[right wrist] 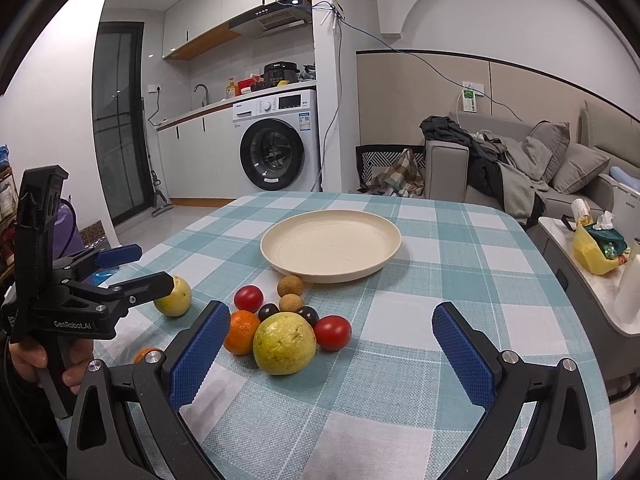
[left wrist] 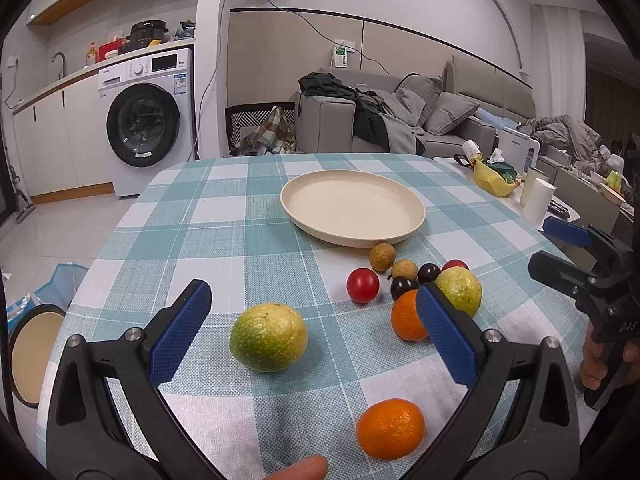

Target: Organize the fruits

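An empty cream plate (left wrist: 352,208) (right wrist: 330,245) sits mid-table. Fruits lie in front of it: a green-yellow citrus (left wrist: 269,337) (right wrist: 174,296), a second one (left wrist: 460,290) (right wrist: 285,343), two oranges (left wrist: 390,429) (left wrist: 407,317), red tomatoes (left wrist: 363,285) (right wrist: 333,332), brown longans (left wrist: 382,256) (right wrist: 289,285) and dark grapes (left wrist: 429,272) (right wrist: 268,311). My left gripper (left wrist: 314,306) is open and empty, with the near citrus between its fingers' line. My right gripper (right wrist: 330,326) is open and empty, just short of the fruit cluster.
The table has a teal checked cloth (left wrist: 224,216). A side table with a yellow bag (right wrist: 592,248) and white cups (left wrist: 538,200) stands to the right. A round bin (left wrist: 36,350) sits on the floor at the left. A washing machine (left wrist: 146,120) and sofa (left wrist: 400,120) stand behind.
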Action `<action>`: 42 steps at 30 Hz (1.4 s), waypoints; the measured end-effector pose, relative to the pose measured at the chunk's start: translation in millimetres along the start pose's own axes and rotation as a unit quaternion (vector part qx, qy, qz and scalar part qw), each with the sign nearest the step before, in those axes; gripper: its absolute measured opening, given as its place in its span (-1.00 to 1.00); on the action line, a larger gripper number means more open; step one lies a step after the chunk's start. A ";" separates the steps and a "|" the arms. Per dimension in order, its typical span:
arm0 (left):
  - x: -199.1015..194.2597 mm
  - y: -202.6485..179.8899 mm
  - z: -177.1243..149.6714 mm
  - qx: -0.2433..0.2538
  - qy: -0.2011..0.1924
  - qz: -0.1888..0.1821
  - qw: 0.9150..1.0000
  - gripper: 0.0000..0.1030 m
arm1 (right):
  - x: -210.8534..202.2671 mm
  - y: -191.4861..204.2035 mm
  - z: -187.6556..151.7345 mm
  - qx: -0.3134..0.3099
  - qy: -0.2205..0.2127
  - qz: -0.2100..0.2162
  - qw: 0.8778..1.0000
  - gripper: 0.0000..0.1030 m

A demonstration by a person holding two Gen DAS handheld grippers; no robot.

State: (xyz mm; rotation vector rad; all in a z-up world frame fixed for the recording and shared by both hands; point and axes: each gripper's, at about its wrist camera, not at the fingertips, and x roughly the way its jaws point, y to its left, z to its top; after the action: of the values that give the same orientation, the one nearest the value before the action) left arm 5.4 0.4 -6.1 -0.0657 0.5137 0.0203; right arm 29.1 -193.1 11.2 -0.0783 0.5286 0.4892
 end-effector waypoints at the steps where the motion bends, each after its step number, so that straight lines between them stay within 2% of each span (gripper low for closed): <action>1: 0.7 0.0 -0.4 0.001 0.000 -0.001 1.000 0.98 | 1.4 -0.5 0.4 0.001 0.003 -0.001 1.000 1.00; 16: -1.8 6.8 -3.7 -0.001 0.006 0.001 1.000 0.97 | 15.6 -5.6 3.9 0.026 0.052 0.020 0.998 1.00; 24: 6.4 21.4 -3.4 -0.009 0.034 0.019 0.999 0.97 | 33.2 -4.6 -0.2 0.041 0.101 0.041 0.993 0.98; 31: 23.2 34.6 -5.2 -0.032 0.078 0.030 0.996 0.97 | 47.6 2.3 -2.0 0.056 0.133 0.064 0.988 0.73; 36: 33.1 39.2 -7.2 -0.040 0.105 0.022 0.993 0.72 | 57.5 5.0 -2.4 0.065 0.153 0.073 0.983 0.59; 42: 44.2 39.2 -8.7 -0.045 0.130 0.014 0.990 0.53 | 67.0 3.4 -2.7 0.079 0.171 0.078 0.979 0.43</action>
State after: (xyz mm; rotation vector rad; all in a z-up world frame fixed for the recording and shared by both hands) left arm 38.3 39.1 -37.7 -0.1517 0.7742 0.0623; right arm 76.6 -162.0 -24.6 0.0325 0.9139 0.5882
